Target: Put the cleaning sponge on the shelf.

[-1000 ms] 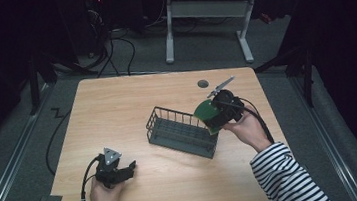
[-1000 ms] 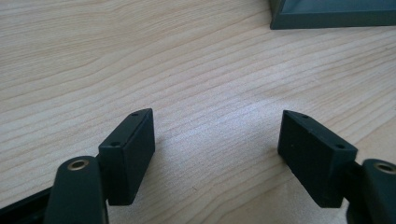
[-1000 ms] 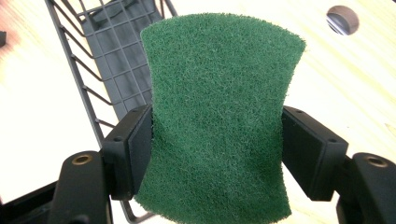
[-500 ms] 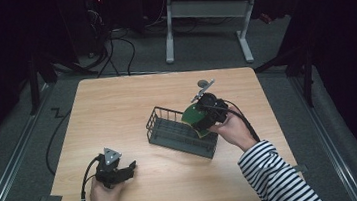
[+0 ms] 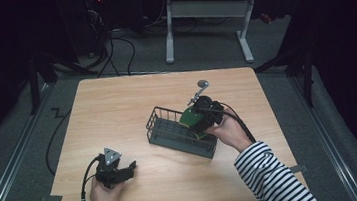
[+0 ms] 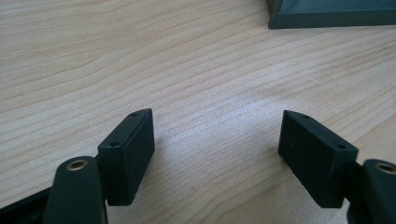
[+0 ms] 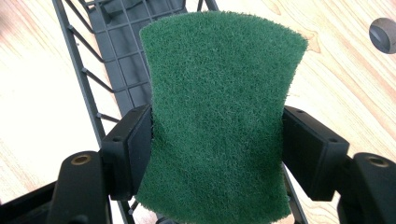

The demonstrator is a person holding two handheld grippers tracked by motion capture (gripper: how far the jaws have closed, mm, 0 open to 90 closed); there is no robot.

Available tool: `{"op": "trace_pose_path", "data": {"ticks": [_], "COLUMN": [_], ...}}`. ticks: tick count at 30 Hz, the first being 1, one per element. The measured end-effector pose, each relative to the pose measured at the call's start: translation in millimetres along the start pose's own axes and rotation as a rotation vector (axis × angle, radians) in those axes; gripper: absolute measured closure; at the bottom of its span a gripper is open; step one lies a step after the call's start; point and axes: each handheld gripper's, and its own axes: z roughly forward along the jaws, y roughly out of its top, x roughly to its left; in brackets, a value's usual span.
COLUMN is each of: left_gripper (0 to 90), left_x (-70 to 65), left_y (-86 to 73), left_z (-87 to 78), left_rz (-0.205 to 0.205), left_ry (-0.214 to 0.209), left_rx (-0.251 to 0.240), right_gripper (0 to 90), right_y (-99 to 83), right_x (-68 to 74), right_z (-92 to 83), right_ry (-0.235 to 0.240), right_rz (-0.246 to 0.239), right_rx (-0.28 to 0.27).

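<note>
**Scouring pad held over the wire basket, not yet let go**

The right gripper (image 5: pixel 199 120) is clamped on a green scouring pad (image 7: pixel 217 116); in the right gripper view both jaws press in on the pad's sides hard enough to pinch its middle narrower than its ends. Beneath the pad lies the dark wire basket (image 5: pixel 161 125), which sits a little right of the desk's (image 5: pixel 116 102) middle, its long side running slantwise toward the right edge. From the high view the pad (image 5: pixel 187 117) hangs over the basket's far right end, just above or at its rim; whether it touches the wires I cannot tell.

As I judge it, the pad is being put into the basket: the pickup and carry look done, and what is left is lowering the pad between the walls and opening the jaws.

The right hand (image 5: pixel 230 130) reaches in from the desk's near right, the striped sleeve (image 5: pixel 269 171) behind it, gripper pointed away and down toward the basket. The left gripper (image 5: pixel 128 167) rests low near the near left corner, its jaws spread wide apart on nothing, bare wood between them, aimed toward the basket's base (image 6: pixel 331 14). A small metal piece (image 5: pixel 199 89) lies beyond the basket, toward the far edge.
</note>
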Motion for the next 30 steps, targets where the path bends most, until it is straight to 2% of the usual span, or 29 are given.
{"op": "trace_pose_path", "data": {"ticks": [7, 25, 30], "left_gripper": [27.5, 27.5, 27.5], "left_x": [0.0, -0.3, -0.3], "left_y": [0.0, 0.0, 0.0], "left_z": [0.0, 0.1, 0.1], "left_rz": [0.000, 0.001, 0.000], "left_ry": [0.000, -0.002, -0.002], "left_rx": [0.000, -0.001, -0.001], "right_gripper": [29.7, 28.0, 30.0], "right_y": [-2.6, -10.5, -12.6], "right_x": [2.8, 2.6, 2.1], "right_z": [0.4, 4.9, 3.4], "right_ry": [-0.011, 0.027, 0.044], "right_rz": [-0.008, 0.013, 0.024], "right_rx": [0.006, 0.014, -0.006]}}
